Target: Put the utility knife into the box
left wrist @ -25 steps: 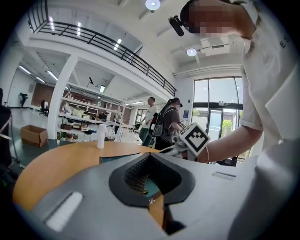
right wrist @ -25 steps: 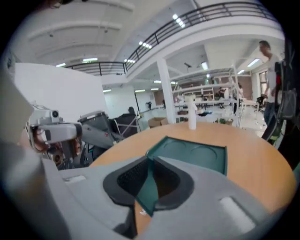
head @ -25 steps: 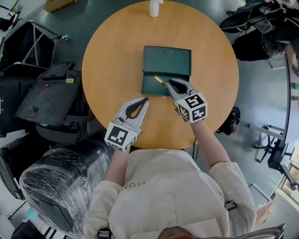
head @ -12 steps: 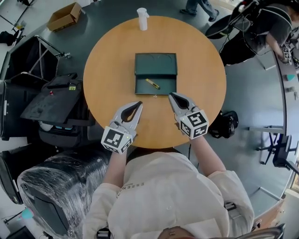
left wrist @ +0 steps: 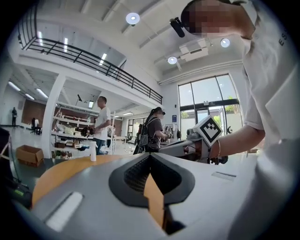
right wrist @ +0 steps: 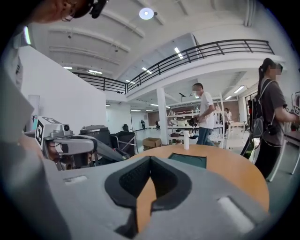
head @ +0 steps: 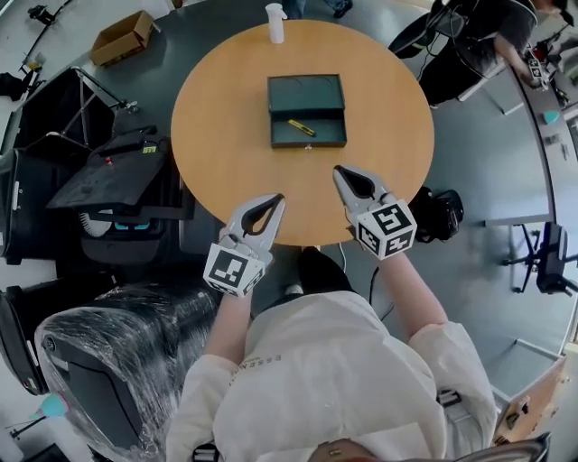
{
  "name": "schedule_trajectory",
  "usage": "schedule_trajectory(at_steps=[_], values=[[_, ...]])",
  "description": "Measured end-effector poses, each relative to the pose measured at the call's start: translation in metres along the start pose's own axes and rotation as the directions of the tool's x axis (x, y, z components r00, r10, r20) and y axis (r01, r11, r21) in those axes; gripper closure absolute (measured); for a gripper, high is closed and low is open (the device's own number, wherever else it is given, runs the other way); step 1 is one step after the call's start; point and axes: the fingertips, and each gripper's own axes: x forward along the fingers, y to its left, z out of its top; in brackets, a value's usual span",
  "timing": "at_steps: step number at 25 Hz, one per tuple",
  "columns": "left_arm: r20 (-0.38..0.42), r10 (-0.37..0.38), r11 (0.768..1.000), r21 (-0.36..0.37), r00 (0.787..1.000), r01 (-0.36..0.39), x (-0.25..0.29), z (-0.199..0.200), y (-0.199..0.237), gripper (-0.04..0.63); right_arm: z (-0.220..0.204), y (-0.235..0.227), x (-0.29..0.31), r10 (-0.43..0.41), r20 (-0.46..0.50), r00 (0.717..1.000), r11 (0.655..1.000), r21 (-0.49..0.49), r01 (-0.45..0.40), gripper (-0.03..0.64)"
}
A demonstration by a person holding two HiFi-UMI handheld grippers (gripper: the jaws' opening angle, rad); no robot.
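**On the round table's far half, the knife lies boxed as both grippers draw back**

Just above centre frame in the head view, the utility knife (head: 302, 128) rests inside the open dark green box (head: 307, 90). It lies in the lower of the box's two halves, slanting from upper left down to lower right. We see it as a slim yellow sliver, darker at one end, and too small to make out the blade or slider. It is clear of both tools.

A second ago the right gripper (head: 340, 170) had its tip at the box with the knife beside it. Half a second ago the knife already lay inside and the tool had withdrawn. Now both grippers sit lower in the frame, at the near rim of the table (head: 217, 135), well apart from the box. The box itself sits higher in the frame, as though the person has stepped back. We judge the placing to be done. The lid remains laid open, and the task sentence does not call for closing it.

The right gripper's own view shows its jaws closed tip to tip on nothing, with the green box far off across the wood. The left gripper (head: 276, 198) is the same, pinched together and empty, at lower left of centre. A white bottle (head: 275, 22) stands at the table's top edge.
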Motion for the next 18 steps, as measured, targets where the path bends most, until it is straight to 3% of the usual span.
schedule_trajectory(at_steps=[4, 11, 18], values=[[-0.006, -0.033, 0.999, 0.033, 0.999, 0.033, -0.043, 0.000, -0.034, 0.578, -0.013, 0.038, -0.032, -0.029, 0.008, 1.000, 1.000, 0.006, 0.029, 0.624], [0.034, -0.019, 1.000, 0.008, 0.999, 0.018, -0.101, -0.004, -0.066, 0.578, -0.030, 0.102, -0.082, -0.044, 0.011, 0.999, 0.999, -0.019, 0.044, 0.624], [0.050, -0.008, 1.000, 0.007, 0.999, 0.008, -0.127, -0.006, -0.093, 0.578, -0.047, 0.126, -0.119, -0.075, -0.005, 0.997, 0.997, -0.018, 0.075, 0.624]])
